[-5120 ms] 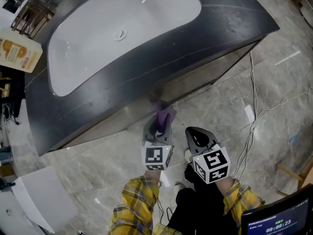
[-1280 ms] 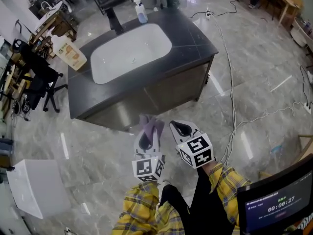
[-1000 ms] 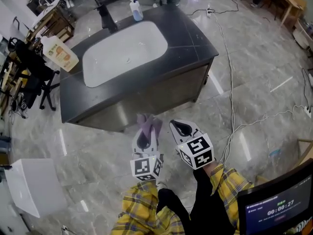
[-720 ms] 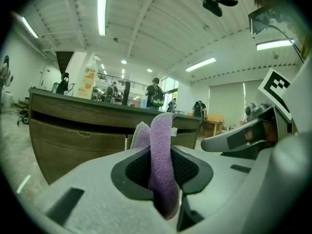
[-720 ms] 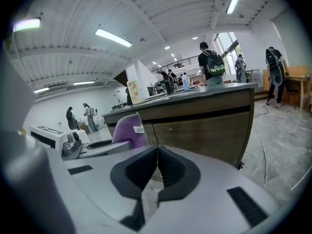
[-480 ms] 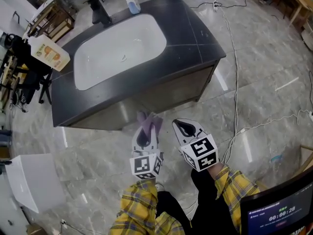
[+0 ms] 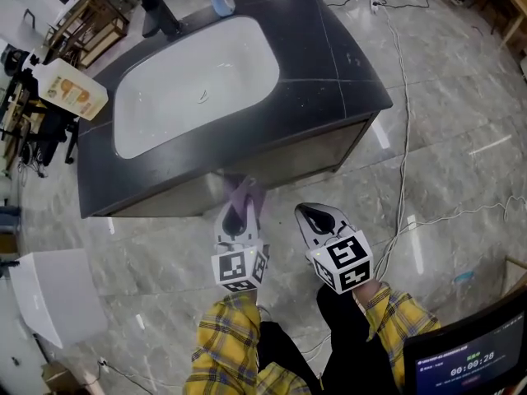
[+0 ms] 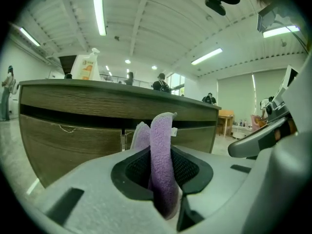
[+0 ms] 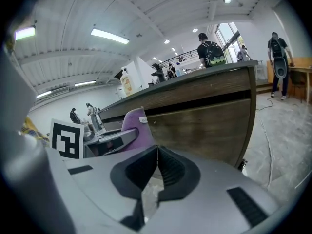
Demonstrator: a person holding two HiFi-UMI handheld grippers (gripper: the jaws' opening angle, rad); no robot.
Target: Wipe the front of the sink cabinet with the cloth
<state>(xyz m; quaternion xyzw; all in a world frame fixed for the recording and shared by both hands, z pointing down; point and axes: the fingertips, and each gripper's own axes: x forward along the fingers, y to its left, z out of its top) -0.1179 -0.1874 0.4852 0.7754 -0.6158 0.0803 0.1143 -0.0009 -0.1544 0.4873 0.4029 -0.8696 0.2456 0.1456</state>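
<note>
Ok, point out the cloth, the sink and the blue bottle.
cloth (image 8: 162,152), left gripper view, on the upright fold pinched between the jaws.
sink (image 7: 222,56), head view, on the bare white basin.
blue bottle (image 7: 220,5), head view, on its body.

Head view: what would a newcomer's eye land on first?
The white sink set in a dark countertop, filling the upper left. Then the purple cloth pinched in the left claw, pointing toward the cabinet front, with the right claw shut and empty beside it.
</note>
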